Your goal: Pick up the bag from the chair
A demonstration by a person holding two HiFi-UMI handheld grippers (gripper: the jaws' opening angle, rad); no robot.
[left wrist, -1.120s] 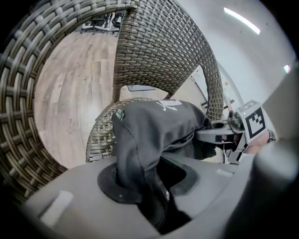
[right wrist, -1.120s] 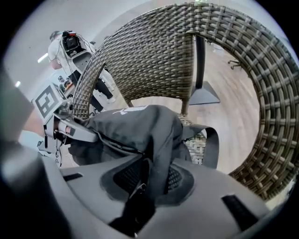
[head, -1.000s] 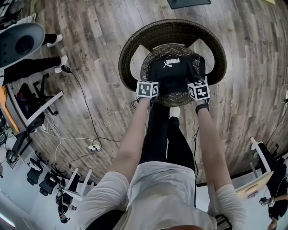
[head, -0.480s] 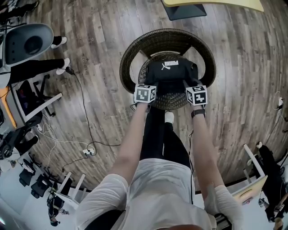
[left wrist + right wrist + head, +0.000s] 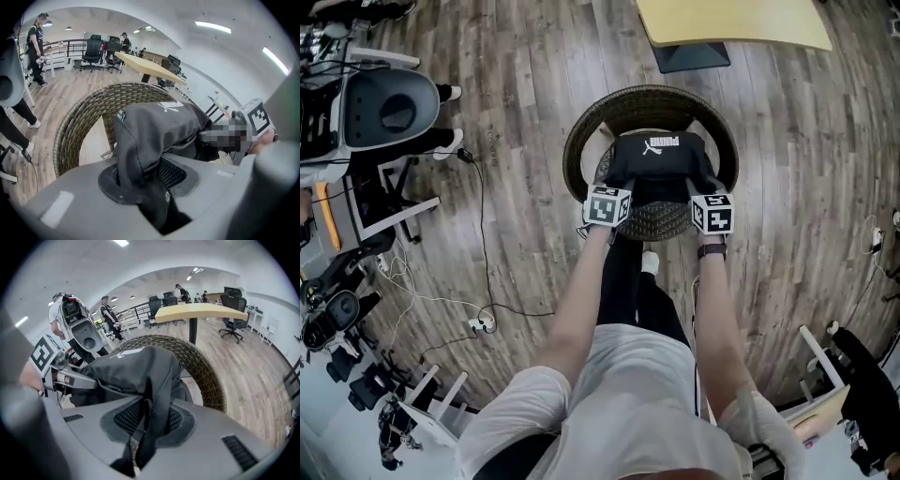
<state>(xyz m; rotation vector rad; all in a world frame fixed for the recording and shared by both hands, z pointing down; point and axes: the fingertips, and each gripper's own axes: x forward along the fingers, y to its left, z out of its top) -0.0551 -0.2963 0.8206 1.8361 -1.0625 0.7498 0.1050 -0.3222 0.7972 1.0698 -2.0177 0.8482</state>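
Note:
A black bag [image 5: 661,165] with a white logo hangs over the round wicker chair [image 5: 581,150], held between both grippers. My left gripper [image 5: 617,192] is shut on the bag's left end; black fabric [image 5: 140,154] is pinched between its jaws. My right gripper [image 5: 698,195] is shut on the right end, with the fabric and a strap [image 5: 150,427] running down between its jaws. The bag [image 5: 131,369] sags in the middle above the chair's woven seat [image 5: 661,220]. The wicker backrest [image 5: 89,112] curves behind it.
A yellow-topped table [image 5: 731,21] stands just beyond the chair. A grey shell chair [image 5: 389,108] and a person's legs [image 5: 441,141] are to the left. Cables and a power strip [image 5: 483,323] lie on the wood floor, lower left. Office chairs [image 5: 232,296] stand farther off.
The bag has come up off the seat between both grippers. The view has drifted, so chair and bag sit lower in the picture, and the yellow table has come into sight.

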